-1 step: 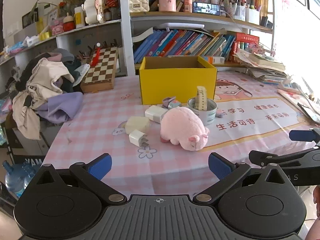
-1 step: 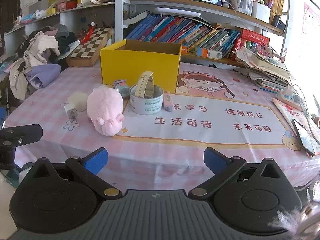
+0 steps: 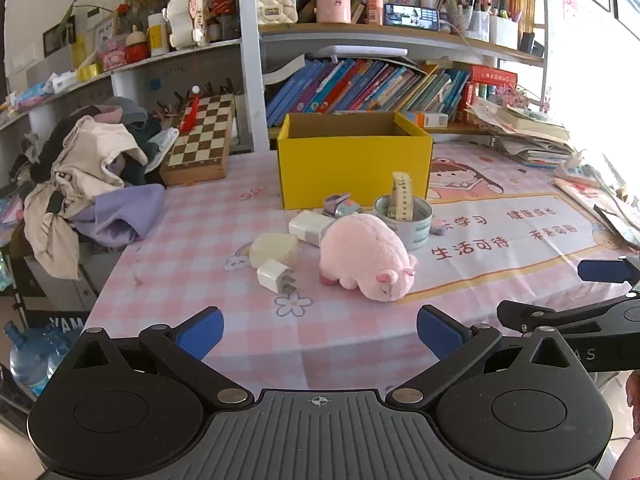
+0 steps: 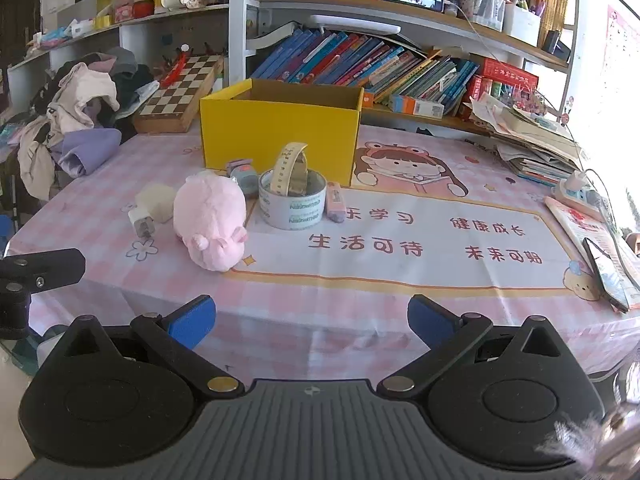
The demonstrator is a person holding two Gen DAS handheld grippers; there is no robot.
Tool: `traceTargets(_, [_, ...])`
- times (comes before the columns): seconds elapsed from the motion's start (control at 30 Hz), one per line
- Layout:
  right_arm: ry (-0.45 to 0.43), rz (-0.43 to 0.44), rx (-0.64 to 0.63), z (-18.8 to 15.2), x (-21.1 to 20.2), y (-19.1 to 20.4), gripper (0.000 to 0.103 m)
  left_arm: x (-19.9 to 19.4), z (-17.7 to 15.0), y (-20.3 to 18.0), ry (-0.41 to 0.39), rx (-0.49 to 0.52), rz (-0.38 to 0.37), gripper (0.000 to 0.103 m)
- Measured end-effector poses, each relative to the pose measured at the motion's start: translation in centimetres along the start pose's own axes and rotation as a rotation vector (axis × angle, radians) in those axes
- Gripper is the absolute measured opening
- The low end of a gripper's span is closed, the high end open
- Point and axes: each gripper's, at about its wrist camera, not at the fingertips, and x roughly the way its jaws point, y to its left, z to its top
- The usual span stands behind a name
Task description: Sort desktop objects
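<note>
Left gripper and right gripper: both spread wide, holding nothing, hovering off the near edge of the table. Pink plush pig, white charger, tin with tape measure clustered mid-table, toward the left edge. Yellow box just behind, toward the far edge.

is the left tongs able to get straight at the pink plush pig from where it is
Probably yes. The left tongs stand open at the table's near edge, and the pink plush pig lies just ahead with only bare tablecloth between. The white charger plug sits off to the side.
</note>
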Motion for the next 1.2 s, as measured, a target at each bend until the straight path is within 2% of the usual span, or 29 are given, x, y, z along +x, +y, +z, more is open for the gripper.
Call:
traceTargets(0.23, [0.003, 0.012, 0.005, -0.2, -0.2, 0.5, 0.103, -0.8, -0.2, -0.3, -0.005, 0.016, 0.012, 0.103])
traceTargets(0.33, [0.006, 0.018, 0.003, -0.2, -0.3, 0.2, 0.103, -0.4, -0.3, 0.2, 0.018, 0.004, -0.011, 0.103])
traceTargets(0.7, [0.015, 0.005, -0.010, -0.2, -0.5, 0.5, 0.103, -0.5, -0.4, 0.9, 0.017, -0.022, -0.048, 0.103])
traceTargets(1.2, [0.023, 0.027, -0.032, 0.1, -0.5, 1.2, 0.103, -0.5, -0.4, 1.1, 0.033, -0.021, -0.041, 0.103])
